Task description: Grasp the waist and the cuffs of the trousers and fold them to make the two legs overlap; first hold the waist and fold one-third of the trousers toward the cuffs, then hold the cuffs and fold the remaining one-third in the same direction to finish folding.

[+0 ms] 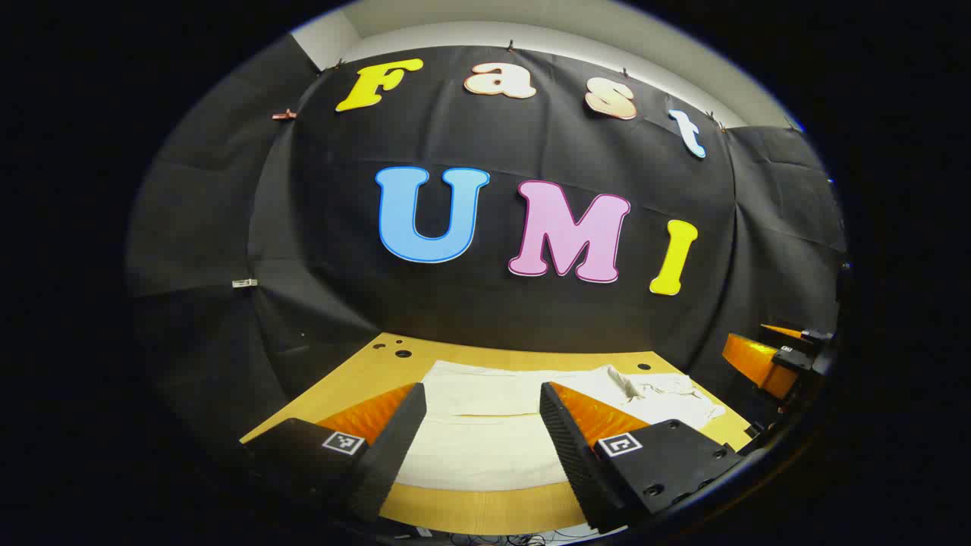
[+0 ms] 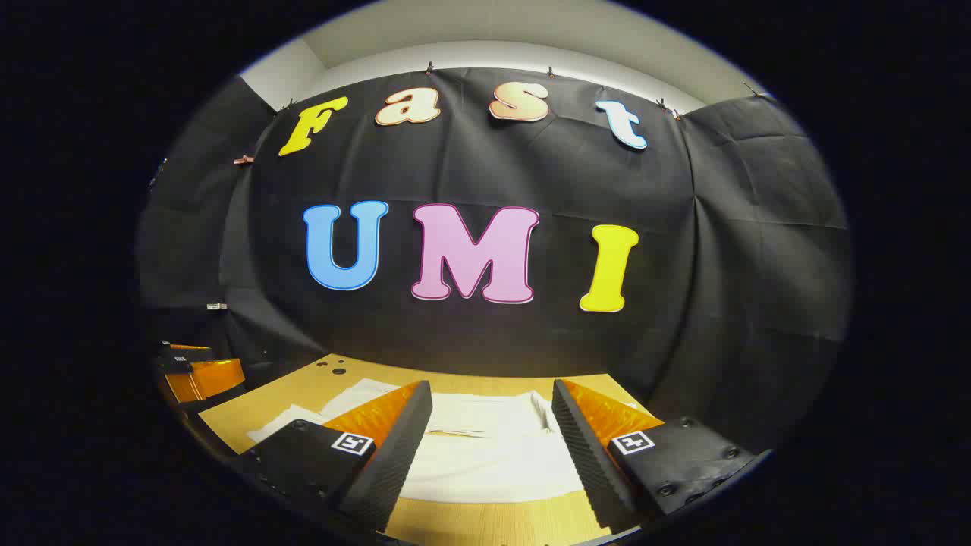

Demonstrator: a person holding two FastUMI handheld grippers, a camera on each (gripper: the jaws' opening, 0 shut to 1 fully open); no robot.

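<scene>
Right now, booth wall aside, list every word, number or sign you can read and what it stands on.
Square coded markers on left gripper and right gripper: patterns, no readable text.
Small white tag on black cloth: too small to read.
White fabric trousers, pale wooden table: none.

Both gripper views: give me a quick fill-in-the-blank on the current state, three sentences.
1. The white cloth trousers lie on the ____ wooden table.
2. The left gripper has its fingers ____, holding nothing.
3. The right gripper hangs ____ the trousers, not touching them.

Missing words: light; open; above
</scene>
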